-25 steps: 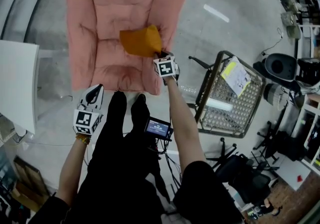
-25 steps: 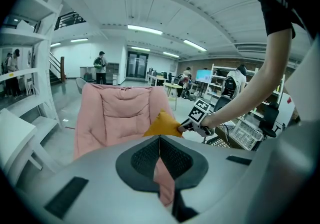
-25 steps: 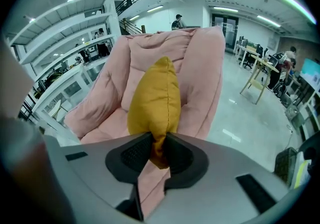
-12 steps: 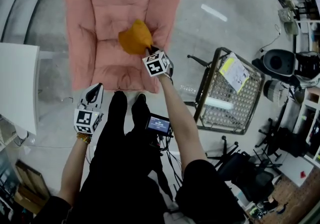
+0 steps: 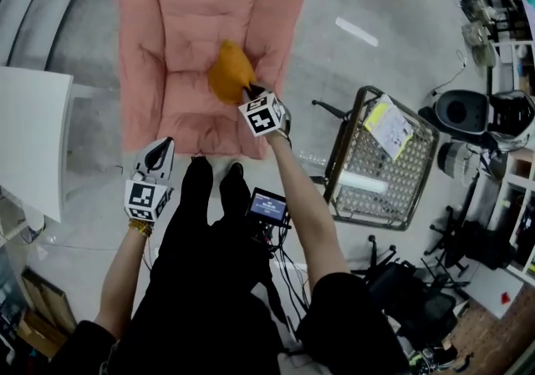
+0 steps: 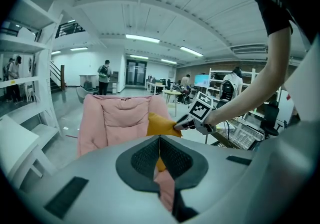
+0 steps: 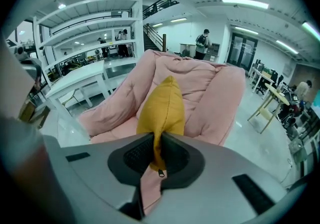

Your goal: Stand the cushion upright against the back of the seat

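At nine o'clock from the person, a white table [image 5: 29, 139] juts over the grey floor [image 5: 326, 64]. The left gripper [image 5: 160, 146] hangs at about eleven o'clock, near the front left corner of the pink armchair [image 5: 163, 39]. Its jaws are pressed together with nothing between them, and its own view looks past them at the chair.

The armchair fills twelve o'clock, its padded arms rising on both sides of the seat. The orange cushion [image 5: 229, 71] is up off the seat, over its right half, with the chair's right arm close at its three o'clock. Whether it touches the backrest cannot be told.

The right gripper [image 5: 253, 94] is at the cushion's five o'clock and clamps its lower edge. Its jaws have just been closing. In the right gripper view the fabric and a zip pull sit pinched between them, while the cushion stands edge-on above.

A small screen [image 5: 266, 208] hangs at the person's waist. At three o'clock stands a wire cart [image 5: 341, 156], well apart from the chair. It holds a yellow-and-white packet [image 5: 387, 124] and a white tube [image 5: 361, 185].
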A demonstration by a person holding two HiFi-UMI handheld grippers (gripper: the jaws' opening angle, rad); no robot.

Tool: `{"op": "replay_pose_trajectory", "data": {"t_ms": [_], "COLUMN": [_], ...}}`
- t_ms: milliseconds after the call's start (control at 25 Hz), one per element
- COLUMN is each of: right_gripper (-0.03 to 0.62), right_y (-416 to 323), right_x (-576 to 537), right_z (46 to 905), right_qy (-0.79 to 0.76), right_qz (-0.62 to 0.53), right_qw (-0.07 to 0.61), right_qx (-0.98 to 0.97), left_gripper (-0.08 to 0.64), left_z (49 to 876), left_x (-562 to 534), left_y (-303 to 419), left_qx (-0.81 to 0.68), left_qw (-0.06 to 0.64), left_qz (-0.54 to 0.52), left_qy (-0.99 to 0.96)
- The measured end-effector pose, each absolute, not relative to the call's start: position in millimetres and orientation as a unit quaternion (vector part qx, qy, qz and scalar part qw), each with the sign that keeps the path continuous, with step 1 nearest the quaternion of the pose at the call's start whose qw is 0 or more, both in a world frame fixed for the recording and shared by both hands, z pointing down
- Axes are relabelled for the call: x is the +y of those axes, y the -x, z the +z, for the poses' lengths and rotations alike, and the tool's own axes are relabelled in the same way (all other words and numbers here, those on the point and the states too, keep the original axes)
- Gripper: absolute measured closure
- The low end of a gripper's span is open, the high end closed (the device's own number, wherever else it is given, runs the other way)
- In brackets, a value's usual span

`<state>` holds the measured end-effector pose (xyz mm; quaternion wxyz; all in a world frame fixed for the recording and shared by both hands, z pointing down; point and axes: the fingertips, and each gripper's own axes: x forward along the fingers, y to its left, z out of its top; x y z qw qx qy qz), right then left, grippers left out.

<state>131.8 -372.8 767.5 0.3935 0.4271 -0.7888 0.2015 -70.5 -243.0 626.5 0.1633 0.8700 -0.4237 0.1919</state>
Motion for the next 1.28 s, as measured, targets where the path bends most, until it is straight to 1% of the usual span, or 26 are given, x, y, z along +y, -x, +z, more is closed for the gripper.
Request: {"op": "replay_pose_trajectory", "data": {"t_ms": [400,600,760,800,840,880,960,1000,1080,1200,1280], "right_gripper": [0.548,0.549,0.549,0.549,0.549,0.549,0.549,0.549,0.549,0.549,0.549], "right_y": [-116,-103,-87,-84,-81,-78,-73,-70,-64,-56,-51], "right_x": [-351,-330,-313,-308,-303,-297,-287,-283,-273,-259,-253], "right_z": [704,664,619,607,595,583,562,553,538,523,518], "right_qy": [-0.378,-0.334,-0.294,-0.282,-0.270,-0.257,-0.233,-0.222,-0.203,-0.173,-0.158], "right_qz": [0.155,0.078,0.009,-0.009,-0.030,-0.051,-0.090,-0.108,-0.138,-0.172,-0.187], "right_qw": [0.395,0.413,0.407,0.405,0.403,0.402,0.399,0.398,0.394,0.392,0.391], "right_qx": [-0.823,-0.844,-0.865,-0.870,-0.874,-0.877,-0.882,-0.884,-0.886,-0.887,-0.887], "left_gripper": [0.546,0.546,0.545,0.535,0.499,0.443,0.382,0.364,0.341,0.334,0.331], "left_z": [613,603,594,592,588,582,567,559,539,510,500], "left_x": [-245,-248,-258,-260,-262,-264,-270,-273,-277,-276,-270], "left_y": [78,83,86,87,87,87,88,89,88,81,73], "left_qx": [-0.421,-0.395,-0.364,-0.355,-0.344,-0.334,-0.317,-0.308,-0.289,-0.251,-0.218], "left_qw": [0.153,0.163,0.159,0.155,0.150,0.144,0.126,0.116,0.096,0.064,0.037], "left_qz": [0.167,0.155,0.152,0.151,0.147,0.143,0.133,0.127,0.115,0.100,0.108], "left_qy": [-0.878,-0.891,-0.905,-0.910,-0.915,-0.920,-0.931,-0.936,-0.945,-0.961,-0.969]}}
